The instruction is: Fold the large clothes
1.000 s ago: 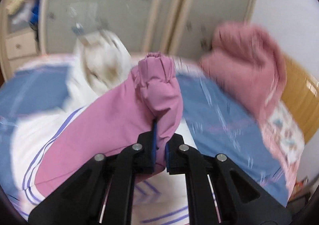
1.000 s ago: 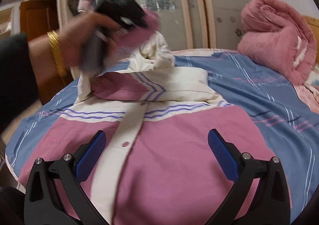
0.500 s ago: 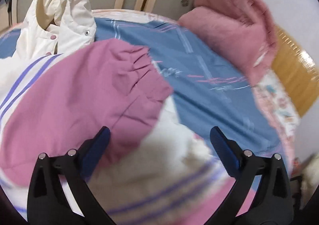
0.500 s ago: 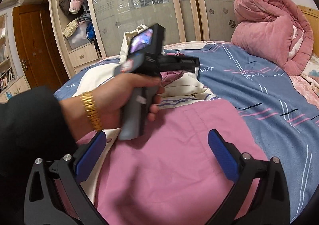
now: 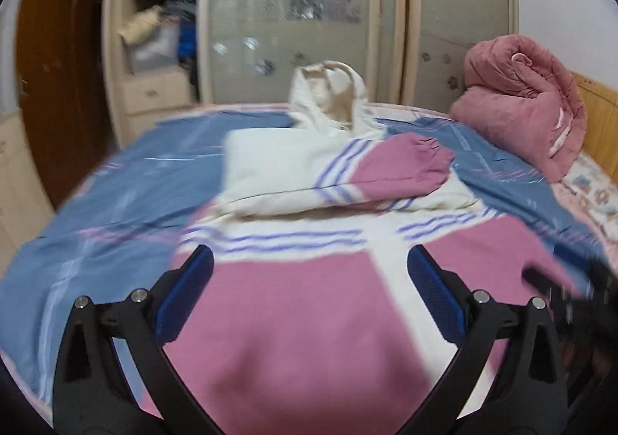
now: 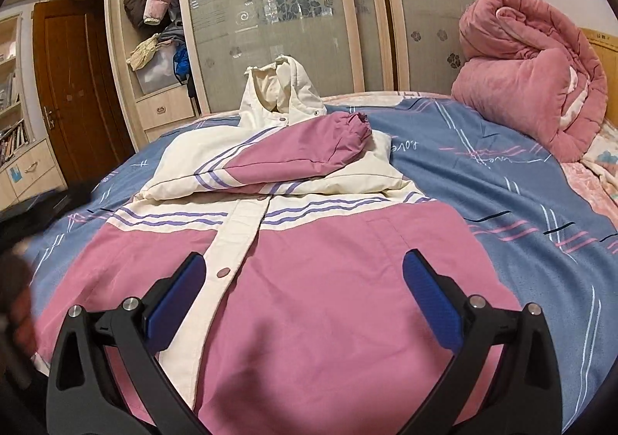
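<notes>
A pink and cream hooded jacket (image 6: 332,280) with purple stripes lies front up on the blue bedsheet (image 6: 502,172). Its pink sleeve (image 6: 309,153) is folded across the chest, cuff to the right, and the cream hood (image 6: 282,91) stands up at the far end. My left gripper (image 5: 309,265) hovers open over the jacket's lower body (image 5: 301,319), nothing between its blue pads (image 5: 185,292). My right gripper (image 6: 305,265) is open too, over the pink front beside the snap placket (image 6: 235,238). The left hand (image 6: 15,288) shows as a blur at the right wrist view's left edge.
A rolled pink quilt (image 6: 533,80) sits at the bed's far right by a wooden headboard (image 6: 602,49). Behind the bed stands a wardrobe with frosted sliding doors (image 6: 289,29) and an open shelf of clothes (image 6: 158,10). A brown door (image 6: 77,87) is at the left.
My left gripper opened and let go of the pink sleeve, which now lies across the chest. It then pulled back toward the jacket's near end. The right gripper stayed put.
</notes>
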Motion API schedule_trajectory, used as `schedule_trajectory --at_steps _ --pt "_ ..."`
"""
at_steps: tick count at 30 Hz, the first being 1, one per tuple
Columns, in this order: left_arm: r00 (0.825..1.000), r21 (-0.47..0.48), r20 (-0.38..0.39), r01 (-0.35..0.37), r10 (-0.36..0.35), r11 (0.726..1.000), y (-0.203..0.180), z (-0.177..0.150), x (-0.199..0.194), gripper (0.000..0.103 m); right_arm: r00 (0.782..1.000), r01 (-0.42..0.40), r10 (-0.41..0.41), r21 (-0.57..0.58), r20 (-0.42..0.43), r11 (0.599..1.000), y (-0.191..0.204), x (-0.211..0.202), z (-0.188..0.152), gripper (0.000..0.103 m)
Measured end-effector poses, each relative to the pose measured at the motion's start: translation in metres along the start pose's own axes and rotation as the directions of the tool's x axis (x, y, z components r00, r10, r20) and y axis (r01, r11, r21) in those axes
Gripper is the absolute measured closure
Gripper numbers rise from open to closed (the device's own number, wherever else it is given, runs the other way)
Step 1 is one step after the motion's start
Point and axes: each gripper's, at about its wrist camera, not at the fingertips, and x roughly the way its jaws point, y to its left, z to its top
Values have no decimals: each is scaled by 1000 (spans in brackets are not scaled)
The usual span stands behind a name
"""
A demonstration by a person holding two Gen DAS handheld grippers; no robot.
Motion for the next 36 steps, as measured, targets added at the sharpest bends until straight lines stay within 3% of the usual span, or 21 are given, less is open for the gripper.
schedule_trajectory --at_steps 4,8,12,16,28,36 --pt "994 -20 43 -96 97 995 18 -14 -24 2 1000 8 -8 -26 14 1000 4 -5 -7 1" --pt "990 35 57 -133 131 990 21 -23 -26 2 999 32 -31 -41 24 999 4 -3 -13 1" --pt "996 49 7 -91 91 995 16 -31 -19 2 998 53 -52 -46 20 998 4 1 -16 1" --pt "992 93 -10 -127 128 988 12 -39 -13 2 998 68 -67 -60 19 996 7 3 -18 1" --pt "993 29 -46 -107 108 994 25 -41 -3 2 998 63 -61 -75 28 995 13 0 -18 1" --pt "993 43 -52 -102 104 994 17 -45 0 2 997 70 -68 -72 31 995 10 -2 -17 1"
